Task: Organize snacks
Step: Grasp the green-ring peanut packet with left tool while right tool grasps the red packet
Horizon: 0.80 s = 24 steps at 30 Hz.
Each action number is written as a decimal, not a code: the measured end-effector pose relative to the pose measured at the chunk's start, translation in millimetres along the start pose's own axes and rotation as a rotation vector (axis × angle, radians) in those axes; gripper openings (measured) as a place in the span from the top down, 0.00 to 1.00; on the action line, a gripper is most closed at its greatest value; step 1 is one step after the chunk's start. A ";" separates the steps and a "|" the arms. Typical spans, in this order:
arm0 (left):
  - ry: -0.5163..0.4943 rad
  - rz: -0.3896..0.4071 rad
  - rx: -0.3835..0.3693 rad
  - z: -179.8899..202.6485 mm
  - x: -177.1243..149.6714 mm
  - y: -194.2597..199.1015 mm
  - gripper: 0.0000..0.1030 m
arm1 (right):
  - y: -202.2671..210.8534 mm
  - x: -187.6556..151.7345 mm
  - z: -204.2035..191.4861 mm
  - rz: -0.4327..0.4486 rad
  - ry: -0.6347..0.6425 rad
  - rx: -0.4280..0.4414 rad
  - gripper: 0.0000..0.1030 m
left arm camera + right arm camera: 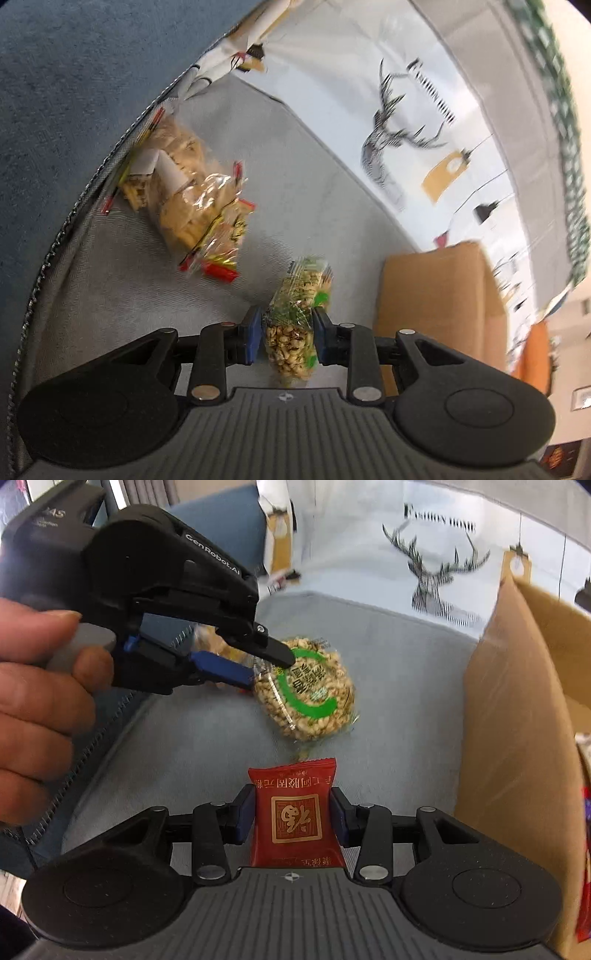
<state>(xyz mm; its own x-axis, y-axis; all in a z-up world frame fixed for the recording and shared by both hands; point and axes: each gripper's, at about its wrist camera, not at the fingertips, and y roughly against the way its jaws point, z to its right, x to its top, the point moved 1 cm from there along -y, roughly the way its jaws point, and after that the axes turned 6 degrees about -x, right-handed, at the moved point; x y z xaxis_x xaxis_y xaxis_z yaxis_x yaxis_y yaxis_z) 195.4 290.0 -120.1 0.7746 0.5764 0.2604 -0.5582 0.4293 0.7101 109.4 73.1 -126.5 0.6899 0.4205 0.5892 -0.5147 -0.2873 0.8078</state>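
My left gripper point(286, 334) is clamped on a round puffed-grain cake in clear wrap with green print point(295, 325), blue pads pressing both sides, cake held on edge above the grey fabric cushion point(110, 295). From the right wrist view the same cake point(308, 690) hangs off the cushion point(207, 746), my hand point(40, 709) on the left gripper's handle.

My right gripper point(293, 814) is clenched on a red foil snack packet with gold lettering point(295, 816), pads tight on both long edges.

Edges: brown cardboard box point(517, 738) stands just right of the packet, its near wall upright, open top partly visible. In the left view the box point(439, 295) sits just right of the cake. Zipper seam of a blue cushion point(74, 92) runs along the left.

Clear bag of yellow crackers with red trim point(192, 184) lies on the grey cushion, well up-left of the cake. Bare cushion between bag, cake and box gives open room. White deer-print cloth point(388, 140) lies behind.
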 end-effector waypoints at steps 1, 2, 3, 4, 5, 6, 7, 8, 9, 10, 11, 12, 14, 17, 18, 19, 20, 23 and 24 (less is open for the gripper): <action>-0.029 0.007 0.050 2.4 0.5 -0.1 0.66 | -2.8 -1.1 1.8 -0.011 -0.002 0.007 0.56; -0.059 0.020 0.099 5.5 0.2 0.0 0.61 | -6.4 -1.4 2.3 -0.024 0.001 0.017 0.55; -0.090 0.034 0.142 7.2 1.1 0.9 0.52 | -9.4 -1.7 3.0 -0.038 0.004 0.024 0.55; -0.118 0.048 0.172 10.2 1.4 1.9 0.48 | -11.7 -2.1 3.6 -0.046 0.000 0.027 0.53; -0.146 0.059 0.188 13.5 0.5 1.8 0.43 | -13.8 -2.0 4.3 -0.057 -0.004 0.035 0.52; -0.174 0.059 0.194 16.9 -1.0 0.9 0.39 | -15.7 -4.2 3.9 -0.067 -0.002 0.044 0.52; -0.203 0.054 0.198 20.8 -3.8 -1.3 0.37 | -17.7 -5.4 3.5 -0.075 0.005 0.046 0.52; -0.232 0.050 0.200 25.1 -7.2 -4.7 0.30 | -18.4 -7.9 4.3 -0.078 0.007 0.043 0.51; -0.258 0.042 0.198 30.5 -9.7 -9.1 0.23 | -19.2 -10.7 5.1 -0.081 0.008 0.044 0.51; -0.285 0.027 0.196 35.9 -13.3 -15.3 0.20 | -19.4 -11.5 5.0 -0.077 0.013 0.046 0.51; -0.314 0.012 0.202 41.5 -17.6 -21.2 0.18 | -19.4 -12.3 4.4 -0.073 0.023 0.046 0.51; -0.343 0.005 0.214 45.6 -22.4 -26.8 0.18 | -19.0 -12.7 3.4 -0.072 0.032 0.043 0.51; -0.401 -0.001 0.244 53.7 -29.0 -36.6 0.15 | -17.0 -13.7 2.4 -0.072 0.034 0.046 0.50; -0.467 -0.025 0.297 63.6 -32.2 -49.3 0.08 | -17.5 -15.1 -2.2 -0.071 0.039 0.046 0.50; -0.486 -0.034 0.310 65.6 -34.2 -52.1 0.08 | -17.7 -14.9 -3.4 -0.069 0.037 0.046 0.50; -0.502 -0.045 0.324 67.2 -35.1 -56.3 0.08 | -20.1 -13.4 -3.0 -0.069 0.037 0.047 0.50; -0.513 -0.054 0.336 68.9 -35.2 -61.6 0.07 | -21.2 -13.6 -2.9 -0.069 0.039 0.048 0.50; -0.534 -0.071 0.365 68.9 -36.8 -68.9 0.06 | -20.5 -13.0 -3.1 -0.071 0.029 0.052 0.50; -0.534 -0.078 0.370 69.3 -35.7 -72.6 0.06 | -20.5 -12.8 -3.2 -0.072 0.026 0.053 0.50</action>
<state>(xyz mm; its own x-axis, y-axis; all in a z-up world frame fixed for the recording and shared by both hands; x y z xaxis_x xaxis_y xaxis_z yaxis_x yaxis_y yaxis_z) 228.9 190.0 -135.6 0.9029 0.0873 0.4209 -0.4293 0.1334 0.8932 109.5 76.3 -150.6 0.7104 0.4635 0.5297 -0.4364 -0.3004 0.8481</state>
